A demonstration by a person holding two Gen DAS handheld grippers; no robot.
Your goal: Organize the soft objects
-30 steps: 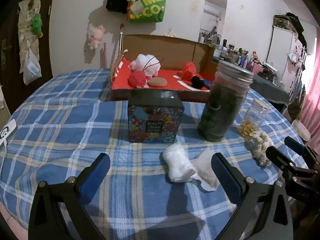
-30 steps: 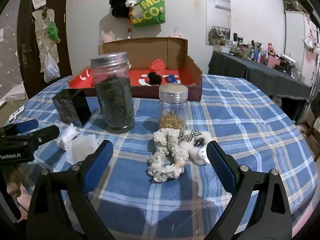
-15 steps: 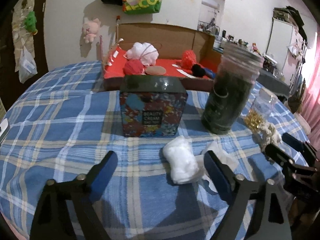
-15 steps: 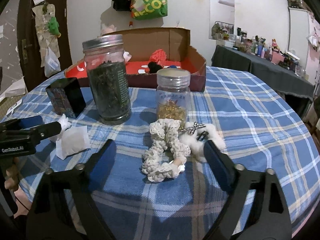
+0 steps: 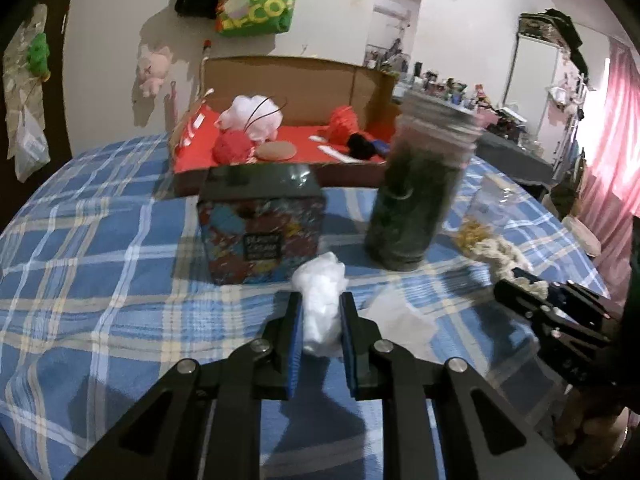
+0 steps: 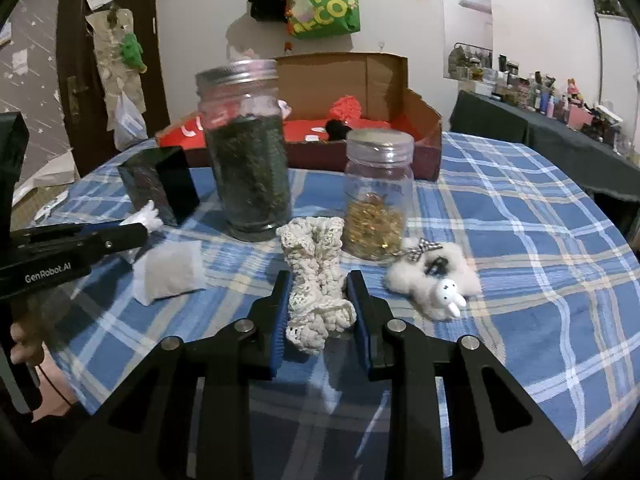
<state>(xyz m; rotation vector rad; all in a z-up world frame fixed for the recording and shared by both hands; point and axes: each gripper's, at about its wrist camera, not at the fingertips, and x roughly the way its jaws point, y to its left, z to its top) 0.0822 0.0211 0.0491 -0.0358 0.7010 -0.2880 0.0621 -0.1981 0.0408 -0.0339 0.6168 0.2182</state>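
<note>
On the left, the left tongs [image 5: 319, 322] are closing on the white cotton wad [image 5: 320, 300], blue pads against its sides, low on the plaid worktop [image 5: 100, 280] just near of the printed tin [image 5: 262, 224]. To the right, the right tongs [image 6: 320, 304] are closing round the cream crocheted scrunchie [image 6: 316, 280], near the jars. Both soft things are probably headed for the far cardboard box [image 6: 400, 92], where other soft items lie.

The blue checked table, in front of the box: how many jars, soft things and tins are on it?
Glass jars with metal lids: 2, tall dark-filled jar, short gold-filled jar
Soft things: 4, white fluffy wad, cream crochet piece, flat white pouch, white furry bunny charm
Colourful square tin: 1
Total: 7
</note>
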